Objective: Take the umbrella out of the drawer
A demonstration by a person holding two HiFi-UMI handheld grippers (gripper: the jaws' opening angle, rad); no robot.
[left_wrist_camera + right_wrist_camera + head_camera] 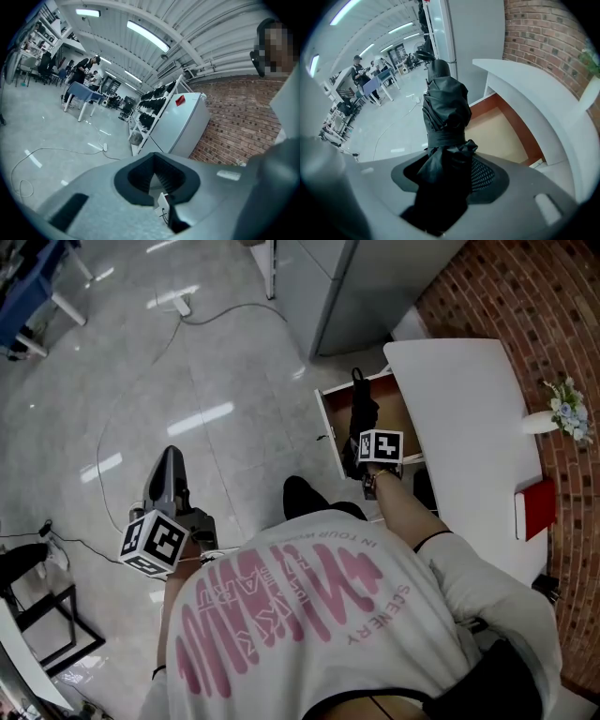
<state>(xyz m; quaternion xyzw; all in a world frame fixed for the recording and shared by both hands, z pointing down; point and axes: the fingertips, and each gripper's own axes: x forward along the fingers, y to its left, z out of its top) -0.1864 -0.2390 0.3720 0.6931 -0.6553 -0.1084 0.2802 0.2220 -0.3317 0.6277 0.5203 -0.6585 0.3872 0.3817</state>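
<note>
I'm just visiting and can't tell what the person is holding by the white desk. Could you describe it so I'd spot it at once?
Start at the brick wall, then the white desk along it, then the open wooden drawer pulled out from under it. The umbrella sticks up over that drawer, clamped in the right gripper. It is the only black, folded, strap-bound bundle there.

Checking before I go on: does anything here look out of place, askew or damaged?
Nothing spilled or damaged. Only the drawer stands open, and the black umbrella clamped in the right gripper has loosely bunched fabric.
</note>
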